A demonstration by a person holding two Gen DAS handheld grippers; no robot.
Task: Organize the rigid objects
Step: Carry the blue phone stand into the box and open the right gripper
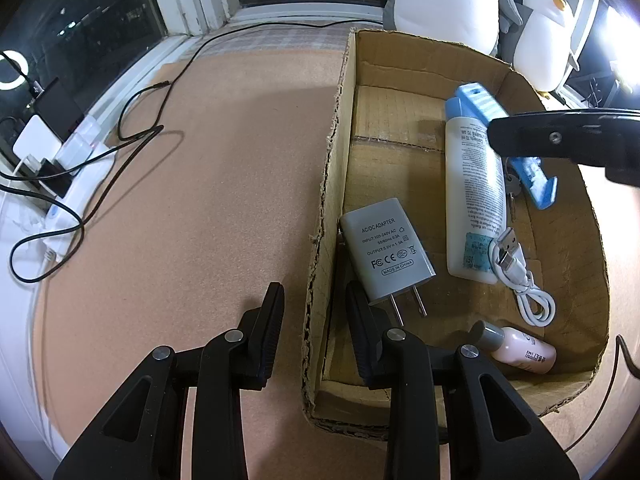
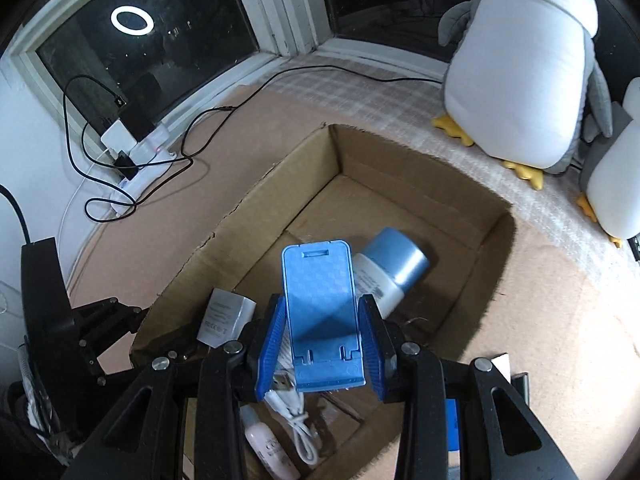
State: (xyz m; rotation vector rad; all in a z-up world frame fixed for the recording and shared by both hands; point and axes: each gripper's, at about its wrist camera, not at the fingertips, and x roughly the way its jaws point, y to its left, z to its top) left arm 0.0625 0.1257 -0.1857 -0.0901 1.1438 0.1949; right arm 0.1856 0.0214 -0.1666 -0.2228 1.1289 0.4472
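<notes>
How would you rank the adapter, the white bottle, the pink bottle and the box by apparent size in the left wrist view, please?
1. box
2. white bottle
3. adapter
4. pink bottle, partly hidden behind the left gripper, so its rank is unsure.

I judge this to be a room in a home, at a bay window by night. My cameras show dark window panes [image 2: 152,52] set in white painted frames, with a ring light [image 2: 132,20] reflected in the glass. Two stuffed penguins [image 2: 524,64] stand on the padded window seat [image 1: 192,200], which is covered in tan fabric with a checked cloth at the back. A white power strip [image 2: 148,160] with plugged-in chargers and loose black cables [image 1: 132,136] lies along the sill. An open cardboard box [image 2: 224,248] holds household toiletries and a charger.
</notes>
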